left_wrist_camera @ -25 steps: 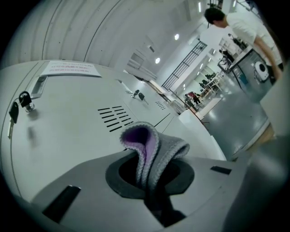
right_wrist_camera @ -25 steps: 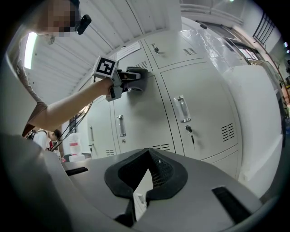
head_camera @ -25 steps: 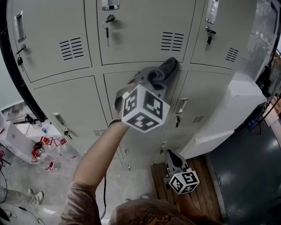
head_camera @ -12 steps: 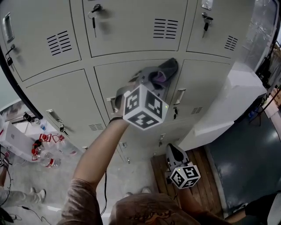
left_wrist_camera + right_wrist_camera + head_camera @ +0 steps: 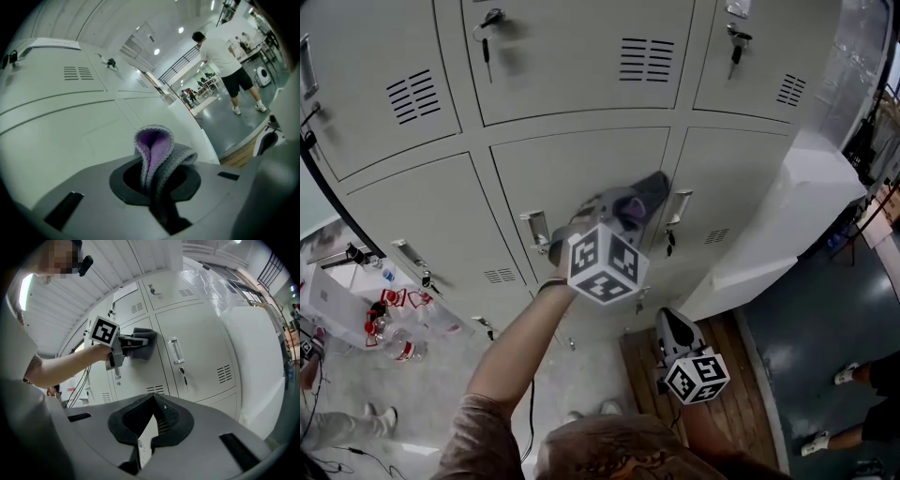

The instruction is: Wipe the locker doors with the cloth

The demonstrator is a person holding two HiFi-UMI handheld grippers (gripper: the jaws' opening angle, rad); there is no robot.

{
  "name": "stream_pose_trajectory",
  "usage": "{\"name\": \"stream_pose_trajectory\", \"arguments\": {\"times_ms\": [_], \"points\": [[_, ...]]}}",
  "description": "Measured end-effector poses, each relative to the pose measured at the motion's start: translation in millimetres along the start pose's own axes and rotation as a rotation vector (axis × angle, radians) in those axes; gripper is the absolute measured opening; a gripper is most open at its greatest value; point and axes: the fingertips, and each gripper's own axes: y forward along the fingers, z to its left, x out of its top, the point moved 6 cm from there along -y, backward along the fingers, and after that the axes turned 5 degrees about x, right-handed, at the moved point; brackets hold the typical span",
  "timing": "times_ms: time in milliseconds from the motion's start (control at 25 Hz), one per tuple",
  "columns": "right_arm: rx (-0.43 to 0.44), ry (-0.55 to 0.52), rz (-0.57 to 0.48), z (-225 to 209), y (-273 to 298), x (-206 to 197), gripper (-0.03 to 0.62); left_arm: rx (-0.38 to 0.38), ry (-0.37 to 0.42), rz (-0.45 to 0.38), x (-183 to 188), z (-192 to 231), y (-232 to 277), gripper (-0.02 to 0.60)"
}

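A grey cloth with a purple lining (image 5: 648,188) is pressed against the middle lower locker door (image 5: 572,169), near its right edge. My left gripper (image 5: 630,203) is shut on it, its marker cube below. In the left gripper view the cloth (image 5: 154,143) bulges out between the jaws of my left gripper (image 5: 157,171), against the pale door (image 5: 70,126). Low by the locker base, my right gripper (image 5: 671,324) hangs apart from the doors. In its own view my right gripper (image 5: 152,401) is shut with nothing in it, and the cloth (image 5: 144,350) shows on the door beyond.
A handle (image 5: 678,206) and a key (image 5: 670,242) sit on the door just right of the cloth. A white wrapped block (image 5: 787,216) stands at the right, over a wooden platform (image 5: 741,394). Bottles (image 5: 394,328) lie on the floor at the left. A person (image 5: 225,56) stands far off.
My left gripper has dragged the cloth down the middle lower door, from near its top edge to about mid-height. The right gripper has stayed low.
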Motion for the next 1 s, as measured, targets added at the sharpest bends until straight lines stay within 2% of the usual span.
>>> {"name": "stream_pose_trajectory", "arguments": {"times_ms": [640, 840, 1000], "points": [[-0.005, -0.009, 0.015, -7, -3, 3, -0.003, -0.106, -0.084, 0.123, -76, -62, 15, 0.040], [-0.008, -0.012, 0.017, -10, -2, 4, -0.003, -0.127, -0.028, 0.135, -96, -80, 19, 0.038], [-0.010, -0.009, 0.025, -11, -3, 1, -0.003, -0.156, -0.071, 0.152, -110, -90, 21, 0.038]]}}
